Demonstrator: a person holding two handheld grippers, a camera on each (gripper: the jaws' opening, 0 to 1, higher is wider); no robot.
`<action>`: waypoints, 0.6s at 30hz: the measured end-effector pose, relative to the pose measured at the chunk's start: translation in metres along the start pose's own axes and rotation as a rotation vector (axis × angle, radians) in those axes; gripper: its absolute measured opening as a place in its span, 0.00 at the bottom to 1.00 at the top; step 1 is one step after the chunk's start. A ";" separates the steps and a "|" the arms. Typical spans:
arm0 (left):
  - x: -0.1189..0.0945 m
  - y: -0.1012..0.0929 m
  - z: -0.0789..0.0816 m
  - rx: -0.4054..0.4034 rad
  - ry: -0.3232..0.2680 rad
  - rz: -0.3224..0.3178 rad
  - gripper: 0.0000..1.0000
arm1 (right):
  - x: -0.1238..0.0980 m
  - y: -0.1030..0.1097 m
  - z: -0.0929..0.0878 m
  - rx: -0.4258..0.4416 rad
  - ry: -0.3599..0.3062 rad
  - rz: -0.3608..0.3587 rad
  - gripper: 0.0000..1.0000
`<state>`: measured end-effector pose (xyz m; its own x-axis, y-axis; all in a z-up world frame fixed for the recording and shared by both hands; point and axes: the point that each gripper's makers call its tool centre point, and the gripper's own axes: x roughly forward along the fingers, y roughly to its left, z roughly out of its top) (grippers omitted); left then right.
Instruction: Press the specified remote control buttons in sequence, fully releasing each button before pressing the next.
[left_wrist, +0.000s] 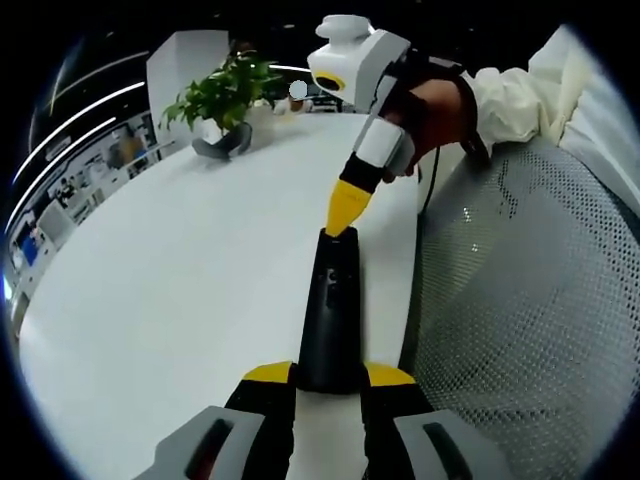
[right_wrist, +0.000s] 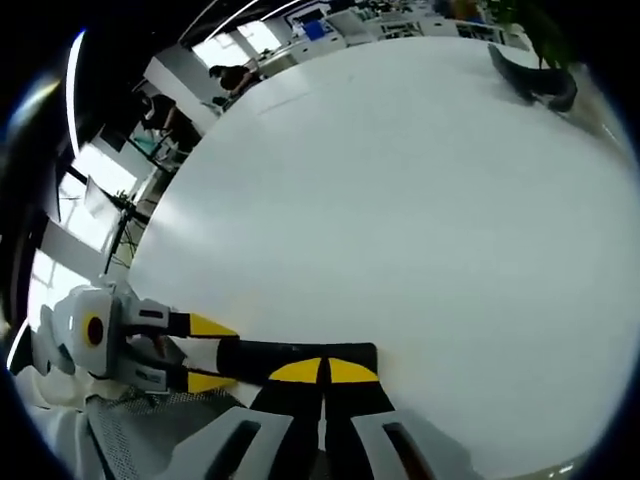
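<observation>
My left claw clamps the near end of the black remote, which lies lengthwise on the white table close to its edge. My right claw, jaws closed together with nothing between them, sets its yellow tip on the far end of the remote; the right gripper view shows the same tip over the remote, with the left claw gripping from the other end. I judge a button press is in hand; whether the button is fully down cannot be told. The next move calls for lifting clear before seeking another button. Beyond, a potted plant stands on the table; a mesh chair sits beside it, in an office.
</observation>
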<state>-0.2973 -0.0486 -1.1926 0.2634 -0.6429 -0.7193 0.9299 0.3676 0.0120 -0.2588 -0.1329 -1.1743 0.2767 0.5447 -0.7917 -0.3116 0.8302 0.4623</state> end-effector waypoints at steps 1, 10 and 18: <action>0.000 0.000 0.000 0.000 0.000 0.000 0.24 | 0.001 0.000 -0.001 0.003 0.006 0.003 0.00; -0.001 -0.001 0.000 0.002 0.000 -0.001 0.24 | 0.005 0.002 -0.008 -0.029 0.043 -0.005 0.00; -0.001 -0.001 0.000 0.002 0.000 -0.001 0.24 | 0.006 0.000 -0.009 -0.054 0.046 -0.021 0.00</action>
<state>-0.2983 -0.0486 -1.1919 0.2623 -0.6429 -0.7196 0.9306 0.3658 0.0124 -0.2652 -0.1306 -1.1823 0.2420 0.5198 -0.8193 -0.3550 0.8333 0.4239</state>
